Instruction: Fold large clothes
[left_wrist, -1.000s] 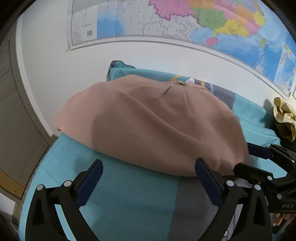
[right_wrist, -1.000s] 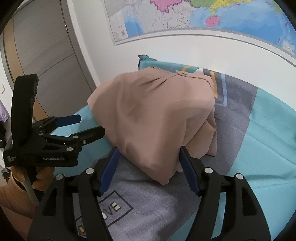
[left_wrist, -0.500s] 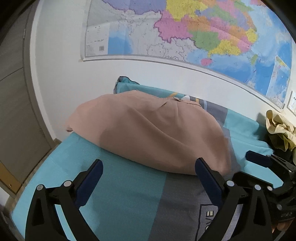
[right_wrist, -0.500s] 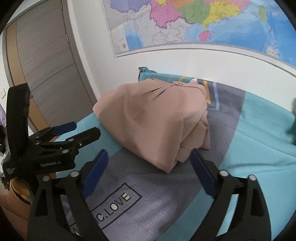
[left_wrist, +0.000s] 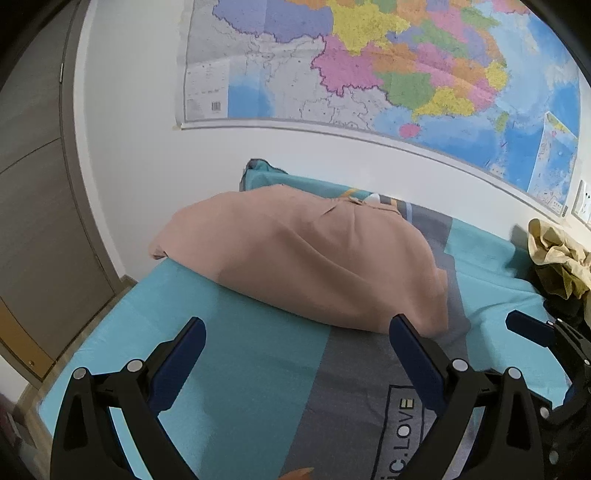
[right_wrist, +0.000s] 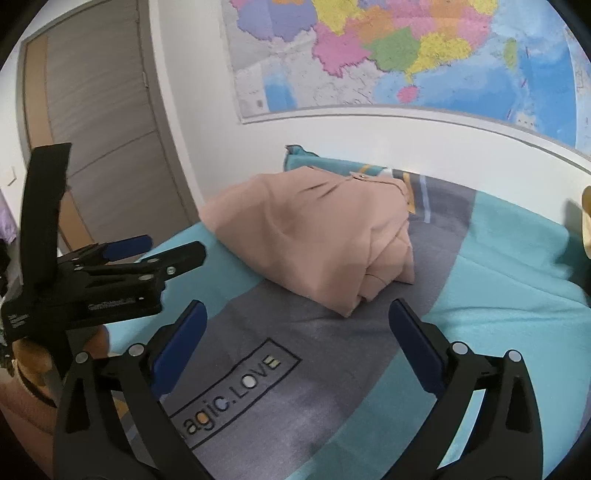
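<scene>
Now we've let go: the pink garment (right_wrist: 314, 240) lies folded in a soft heap at the far end of the bed (right_wrist: 517, 280), near the wall under the map (right_wrist: 406, 51), w/ its loose layered edges facing the right side. A sec ago a corner of it sat between the right gripper (right_wrist: 295, 328) pads; those jaws have just been opening & now stand wide apart w/ nothing between them, only the grey "magic.LOVE" patch (right_wrist: 236, 391) of the cover below. The left gripper (left_wrist: 295, 343) is spread wide too, empty, just short of the garment's near edge. Both have pulled back from it. We judge this fold as laid down; the bundle still looks bulky, so perhaps another fold or smoothing is due. Right of the garment, well apart, a yellowish cloth pile (left_wrist: 554, 254) waits.
</scene>
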